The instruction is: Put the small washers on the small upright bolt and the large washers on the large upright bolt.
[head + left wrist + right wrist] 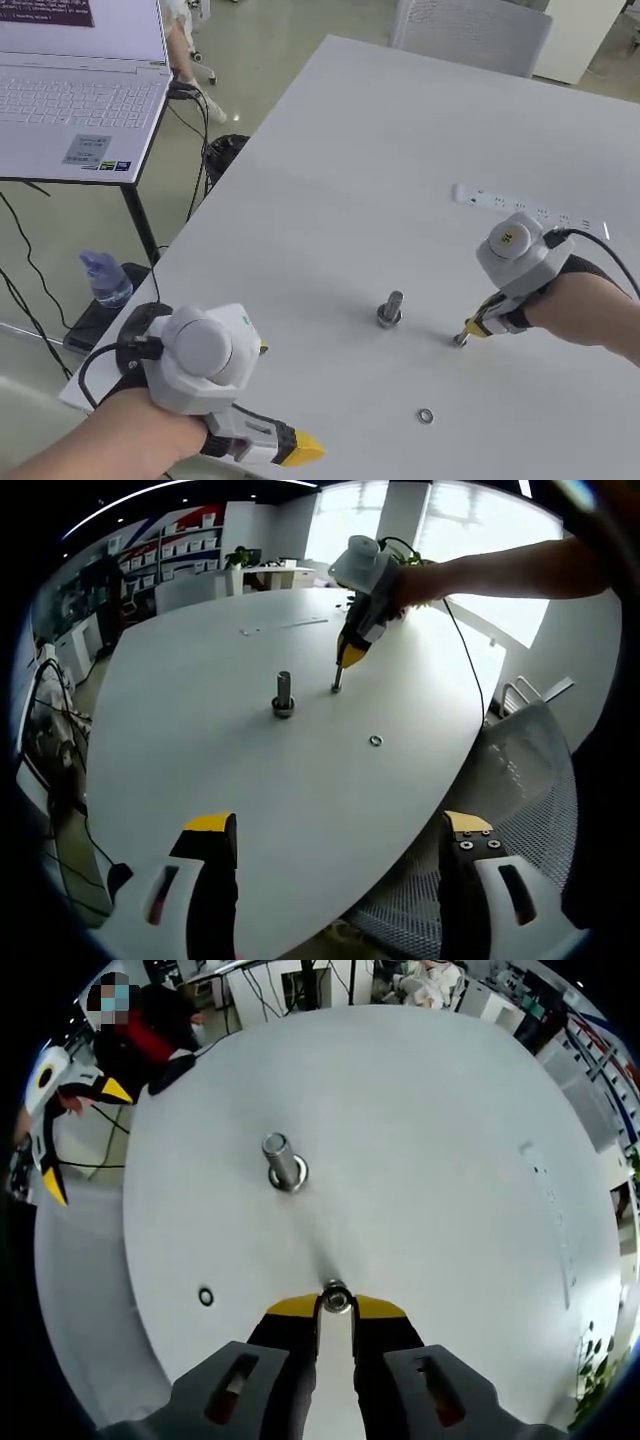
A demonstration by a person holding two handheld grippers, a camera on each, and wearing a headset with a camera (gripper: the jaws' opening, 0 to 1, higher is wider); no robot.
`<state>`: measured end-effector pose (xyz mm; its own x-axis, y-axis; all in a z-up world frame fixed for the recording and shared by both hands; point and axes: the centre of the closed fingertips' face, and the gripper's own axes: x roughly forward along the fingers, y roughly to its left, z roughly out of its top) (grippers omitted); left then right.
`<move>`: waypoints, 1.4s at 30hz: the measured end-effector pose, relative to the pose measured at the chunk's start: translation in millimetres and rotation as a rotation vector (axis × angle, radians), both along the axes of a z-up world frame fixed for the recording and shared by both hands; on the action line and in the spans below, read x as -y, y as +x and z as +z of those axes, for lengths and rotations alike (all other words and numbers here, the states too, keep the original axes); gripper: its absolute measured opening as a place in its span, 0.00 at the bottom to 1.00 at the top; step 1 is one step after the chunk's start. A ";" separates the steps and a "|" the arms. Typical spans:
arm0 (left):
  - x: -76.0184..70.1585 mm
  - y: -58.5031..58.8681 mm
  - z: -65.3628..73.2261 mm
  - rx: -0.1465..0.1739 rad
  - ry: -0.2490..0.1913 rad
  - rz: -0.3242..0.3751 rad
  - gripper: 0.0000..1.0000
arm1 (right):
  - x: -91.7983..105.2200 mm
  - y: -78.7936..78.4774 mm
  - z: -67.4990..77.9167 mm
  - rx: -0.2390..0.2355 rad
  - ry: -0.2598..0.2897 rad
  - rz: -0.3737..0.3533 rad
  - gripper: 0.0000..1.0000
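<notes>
My right gripper (336, 1303) is pinched narrow at the small bolt (461, 340) top (holding a washer or not, I cannot tell). The loose washer (425, 415) lies flat, lower centre in the head view, just below-left of it. That puts it nearer than my wide-open left gripper (338, 825).

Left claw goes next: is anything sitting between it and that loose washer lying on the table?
Nothing visible. Bare tabletop runs from the open left claw to the loose washer. The large bolt and the right claw, closed at the small bolt, stand beyond the washer, clear of that path.
</notes>
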<state>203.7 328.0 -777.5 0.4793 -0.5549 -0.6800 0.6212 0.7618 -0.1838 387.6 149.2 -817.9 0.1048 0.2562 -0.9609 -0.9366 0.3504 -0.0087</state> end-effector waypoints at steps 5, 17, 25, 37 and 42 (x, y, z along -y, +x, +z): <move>0.8 1.2 -0.2 -0.002 0.000 0.001 0.83 | -1.0 0.0 -3.4 0.001 -0.009 0.007 0.13; 2.8 3.5 0.0 -0.003 -0.006 -0.001 0.82 | -0.7 0.0 -14.2 -0.010 -0.025 0.008 0.13; -0.1 5.2 1.5 -0.004 -0.002 -0.001 0.82 | -2.2 -1.3 -21.9 -0.014 -0.029 0.014 0.13; -2.6 8.3 0.8 -0.008 -0.007 0.004 0.81 | -3.2 -1.6 -34.3 -0.027 -0.039 0.015 0.13; -3.9 7.2 -1.3 -0.014 -0.007 0.006 0.81 | -2.9 -2.1 -37.9 -0.028 -0.046 0.019 0.13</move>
